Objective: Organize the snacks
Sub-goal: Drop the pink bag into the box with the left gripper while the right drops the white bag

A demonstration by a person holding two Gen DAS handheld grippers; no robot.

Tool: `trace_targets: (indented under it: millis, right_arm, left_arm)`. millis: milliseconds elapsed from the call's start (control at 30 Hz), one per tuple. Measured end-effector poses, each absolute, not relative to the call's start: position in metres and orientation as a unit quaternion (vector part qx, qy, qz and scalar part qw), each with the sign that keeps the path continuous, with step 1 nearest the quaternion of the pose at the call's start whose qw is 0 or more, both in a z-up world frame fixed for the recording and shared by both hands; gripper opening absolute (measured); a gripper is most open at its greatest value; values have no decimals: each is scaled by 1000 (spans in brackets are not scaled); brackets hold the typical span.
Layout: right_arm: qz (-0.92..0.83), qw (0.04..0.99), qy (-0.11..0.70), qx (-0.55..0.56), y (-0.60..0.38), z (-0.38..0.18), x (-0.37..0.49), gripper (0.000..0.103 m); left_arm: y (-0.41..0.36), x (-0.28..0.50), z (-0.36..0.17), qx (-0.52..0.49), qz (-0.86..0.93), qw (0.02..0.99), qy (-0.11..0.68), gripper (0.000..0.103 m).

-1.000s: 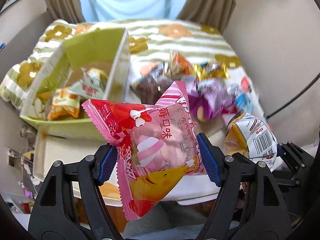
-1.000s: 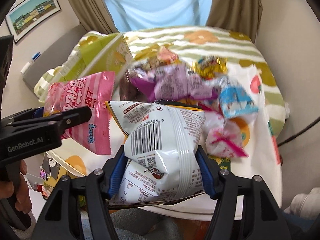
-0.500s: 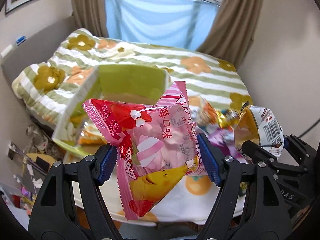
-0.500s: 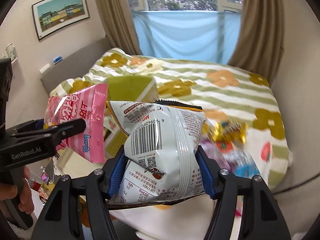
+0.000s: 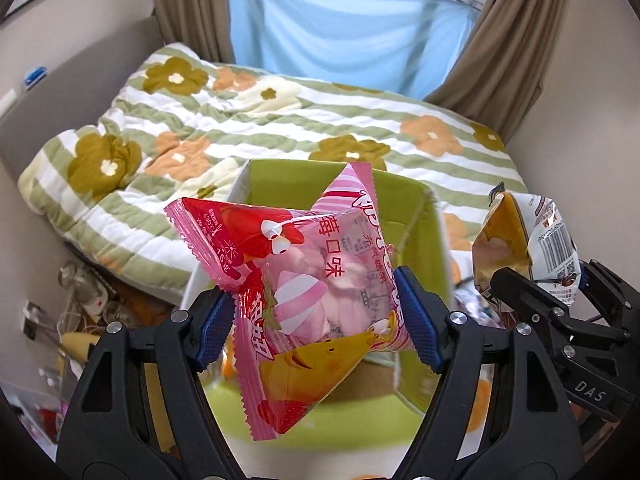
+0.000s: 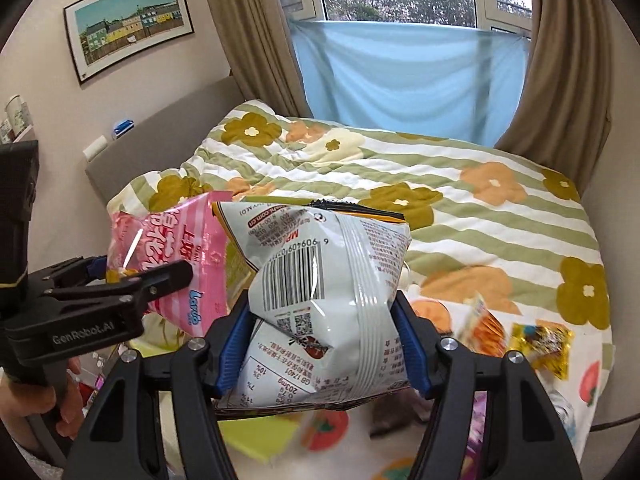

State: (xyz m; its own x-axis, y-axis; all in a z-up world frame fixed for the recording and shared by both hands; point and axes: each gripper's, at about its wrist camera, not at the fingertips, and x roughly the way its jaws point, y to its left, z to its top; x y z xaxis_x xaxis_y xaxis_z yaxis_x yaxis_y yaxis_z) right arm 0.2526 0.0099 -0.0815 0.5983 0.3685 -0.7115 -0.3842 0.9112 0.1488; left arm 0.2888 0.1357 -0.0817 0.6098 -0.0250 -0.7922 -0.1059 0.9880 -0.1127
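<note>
Snacks are held up in both tongs. The left gripper (image 5: 314, 320) pinches a pink bag (image 5: 304, 280) of marshmallows, with a blue pad pressed on each side of it. The bag is puffy and tilted, with pink and white sweets showing through its clear part. Right behind and below it sits a green box (image 5: 424, 240) with its top open (its inside is mostly hidden by the bag). The box rests at the near end of a bed (image 5: 280, 120) with a green striped blanket that has flowers on it.

The right gripper (image 6: 322, 344) pinches a white bag (image 6: 328, 288) with a bar code on it, and its blue pads squeeze the bag from both sides. This bag is crinkled and fat. In the right wrist view the pink bag is just to its left, and the two bags look very close together, though I cannot tell if they touch. A hand (image 6: 60, 404) holds the handle of the left tongs at the edge.

More snacks lie on the bed to the right, like a yellow packet (image 6: 544, 344) and an orange one (image 6: 482, 322) near it. Blue cloth (image 6: 408, 76) hangs over the window, between brown curtains (image 6: 568, 60).
</note>
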Motion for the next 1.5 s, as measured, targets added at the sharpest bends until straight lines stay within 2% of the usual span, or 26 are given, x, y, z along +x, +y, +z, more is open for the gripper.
trace_targets:
  millis: [333,433,467,500,533,1233,1333,1400,1500]
  right_arm:
    - [169,885,435,0,49,-105,314,61]
    - [160,882,444,-1,56,-113,327,61]
    - [157,881,447,-1,57,-115,330,61]
    - [155,880,449,-2,58,-117,333,61]
    - [154,879,451,-3,60,-118,336,61]
    - [216,847,486,-12,84,-145,379,61]
    - [214,845,491,-7,88,-151,383,70]
    - [204,848,489,0,85,-154,382,95]
    - [201,851,484,8,79,-153,375,99]
  left_arm:
    - [172,381,-147,-48,-13,865,499,72]
    - [171,396,-161,-33,-11,863,504,77]
    - [170,400,-165,-25,-9,864,503,84]
    - [169,404,-168,-13,-4,865,502,99]
    - [168,407,-171,-1,3,865,502,103]
    - [190,349,-154,-23,47,872,487,102]
    - [191,345,-154,-25,52,871,488,102]
    - [193,340,-154,-22,54,870,490,102]
    - [195,332,-156,-27,50,869,492,102]
